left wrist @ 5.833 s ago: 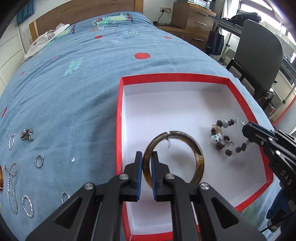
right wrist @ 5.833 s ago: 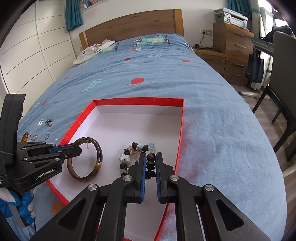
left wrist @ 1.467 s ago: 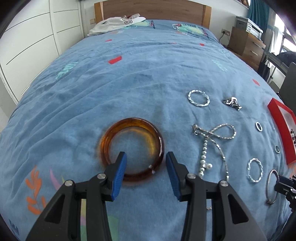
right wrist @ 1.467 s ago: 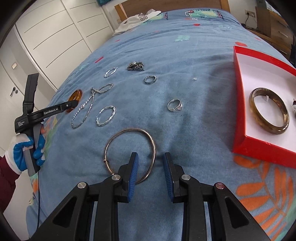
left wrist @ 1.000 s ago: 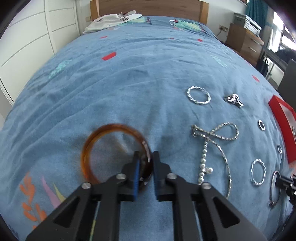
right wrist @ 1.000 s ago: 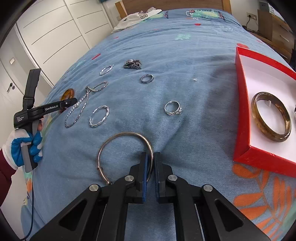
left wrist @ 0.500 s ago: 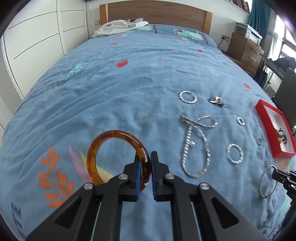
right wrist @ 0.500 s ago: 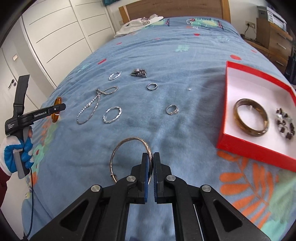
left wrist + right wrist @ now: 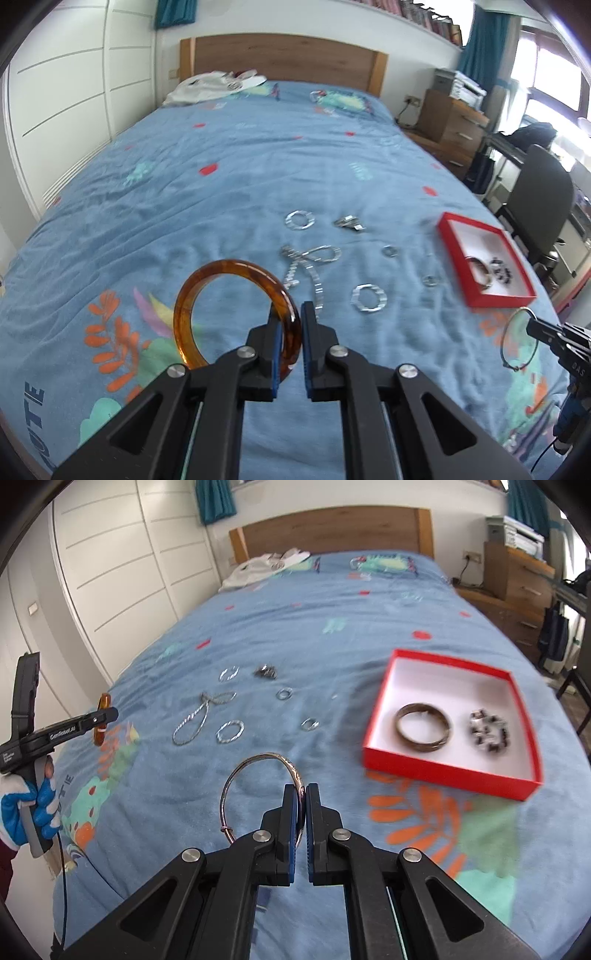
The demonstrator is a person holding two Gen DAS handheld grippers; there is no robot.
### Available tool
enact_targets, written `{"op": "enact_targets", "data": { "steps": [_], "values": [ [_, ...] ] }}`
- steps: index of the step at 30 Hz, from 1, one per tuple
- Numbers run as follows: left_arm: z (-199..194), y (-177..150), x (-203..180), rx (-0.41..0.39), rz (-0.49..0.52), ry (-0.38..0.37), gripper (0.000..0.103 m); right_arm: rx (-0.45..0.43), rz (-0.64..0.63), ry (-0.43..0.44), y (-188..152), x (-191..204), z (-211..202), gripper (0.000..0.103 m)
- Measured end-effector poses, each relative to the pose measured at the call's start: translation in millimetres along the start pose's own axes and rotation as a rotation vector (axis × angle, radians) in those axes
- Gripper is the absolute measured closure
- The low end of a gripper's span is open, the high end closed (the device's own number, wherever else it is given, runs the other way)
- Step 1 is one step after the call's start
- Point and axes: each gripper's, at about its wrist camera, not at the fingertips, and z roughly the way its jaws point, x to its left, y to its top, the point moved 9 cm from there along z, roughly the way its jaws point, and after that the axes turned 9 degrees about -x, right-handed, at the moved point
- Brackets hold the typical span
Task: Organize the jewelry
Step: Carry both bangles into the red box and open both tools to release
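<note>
An amber bangle (image 9: 236, 314) is clamped edge-on by the left hand-held gripper (image 9: 293, 343) and a wire bangle (image 9: 264, 794) by the right hand-held gripper (image 9: 304, 812), both raised left of the box (image 9: 448, 779), likely for carrying there.

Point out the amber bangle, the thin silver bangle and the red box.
amber bangle (image 9: 236, 267): left wrist view, top of its arc.
thin silver bangle (image 9: 258, 758): right wrist view, upper curve.
red box (image 9: 443, 773): right wrist view, near wall.

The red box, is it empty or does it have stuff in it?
Not empty. The red box is open and holds a brown bangle and a beaded bracelet, side by side on its white floor.
</note>
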Motion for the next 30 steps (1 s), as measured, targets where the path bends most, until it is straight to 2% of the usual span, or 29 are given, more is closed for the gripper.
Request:
{"op": "enact_targets", "data": {
  "steps": [7,15,21,30],
  "values": [
    [-21,19,-60,-0.037,0.036,-0.078,0.094,-0.087,0.025,-0.053,20,-32,-45,0.098],
    [-3,47,-152,-0.036,0.113,-0.184,0.094,-0.167,0.073,-0.121,55,-96,-69,0.098],
    [38,65,-227,-0.013,0.177,-0.257,0.094,-0.186,0.098,-0.151,81,-147,-51,0.098],
    [120,69,-321,0.05,0.21,-0.334,0.094,-0.149,0.125,-0.16,100,-222,10,0.098]
  ]
}}
